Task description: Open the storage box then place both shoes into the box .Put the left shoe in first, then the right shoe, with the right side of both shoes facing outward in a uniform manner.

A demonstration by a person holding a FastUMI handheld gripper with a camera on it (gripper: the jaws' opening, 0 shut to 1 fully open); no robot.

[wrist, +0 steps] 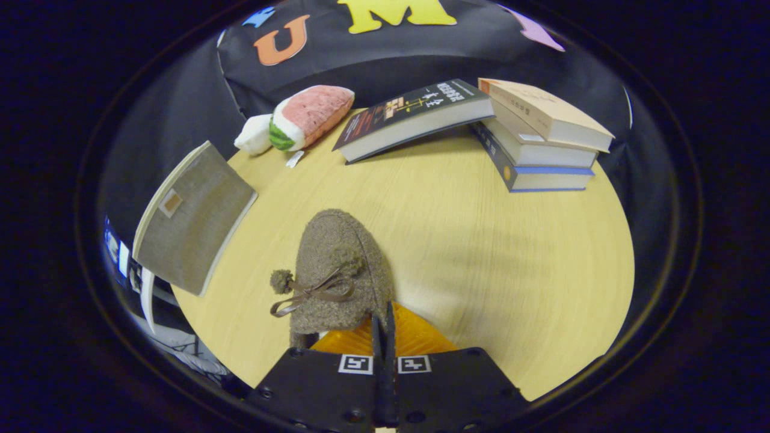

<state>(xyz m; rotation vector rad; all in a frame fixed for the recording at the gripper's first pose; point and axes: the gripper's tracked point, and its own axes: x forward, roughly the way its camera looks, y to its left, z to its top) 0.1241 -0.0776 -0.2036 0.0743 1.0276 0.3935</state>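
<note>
The gripper point(383, 319) has its fingers pressed close together, pinching the heel edge of a fuzzy brown shoe point(338, 270) with a ribbon bow. The shoe stretches ahead of the fingers, toe pointing away, over the wooden desk point(493, 252). Left of the shoe sits the grey fabric storage box point(192, 219)
</note>
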